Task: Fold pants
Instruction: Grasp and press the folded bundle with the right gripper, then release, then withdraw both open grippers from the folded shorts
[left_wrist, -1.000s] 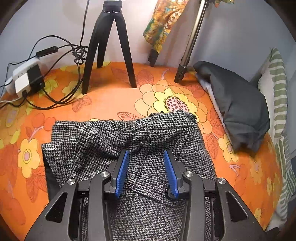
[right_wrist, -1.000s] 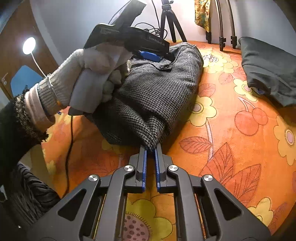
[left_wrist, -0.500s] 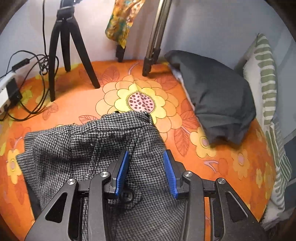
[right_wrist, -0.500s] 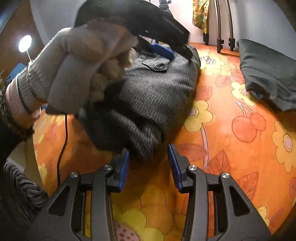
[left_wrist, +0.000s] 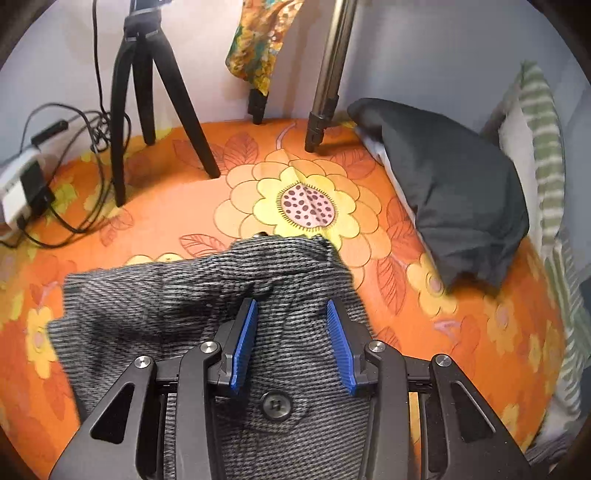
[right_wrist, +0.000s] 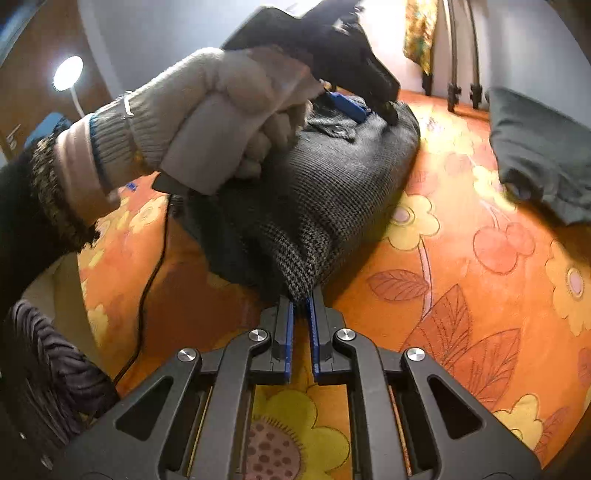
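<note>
The left gripper hovers spread over the pants, bunched on the orange bedspread; the right gripper pinches a fabric corner; better to pull it taut and level before laying the fold.

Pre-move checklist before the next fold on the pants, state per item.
1. Right gripper clamped on a corner of the pants: ok, pads shut on the houndstooth fabric.
2. Left gripper gripping fabric: cannot tell; its jaws stand apart over the pants with cloth between them, pads not visibly pressing.
3. Button and flap free of the left fingers: ok, it lies behind the pads.
4. Pants lying flat: not ok, bunched into a mound on the orange floral bedspread.
5. Landing area free: ok, bare bedspread between pants and dark pillow.
6. Cable clear of the pants: cannot tell, it runs close along their left edge.
</note>
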